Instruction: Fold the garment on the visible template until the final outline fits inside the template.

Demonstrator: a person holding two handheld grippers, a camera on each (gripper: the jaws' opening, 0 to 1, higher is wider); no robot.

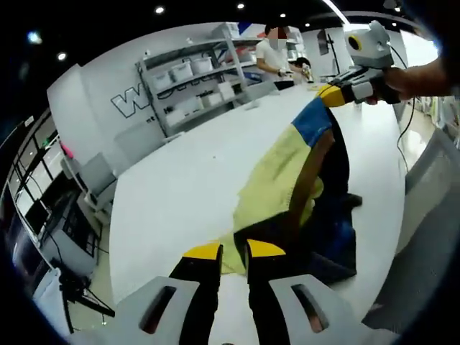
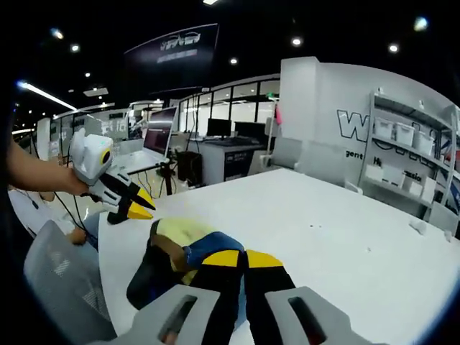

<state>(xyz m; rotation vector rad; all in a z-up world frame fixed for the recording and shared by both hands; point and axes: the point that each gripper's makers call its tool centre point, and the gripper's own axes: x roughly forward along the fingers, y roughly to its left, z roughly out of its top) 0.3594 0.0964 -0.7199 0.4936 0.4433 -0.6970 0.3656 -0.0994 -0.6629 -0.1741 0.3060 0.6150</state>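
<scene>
White table (image 1: 180,187), shelving (image 1: 190,83) behind, perhaps.

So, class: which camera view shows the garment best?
The left gripper view: the garment stretches across the white table, yellow, blue and dark parts visible, one end at the right gripper. In the right gripper view it appears bunched behind that gripper's jaws.

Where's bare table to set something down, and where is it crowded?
Free: the broad white table between the garment and the shelving unit; in the right gripper view it runs bare from the garment to the far edge. Crowded: the garment strip, with the left gripper and right gripper at opposite ends.
</scene>
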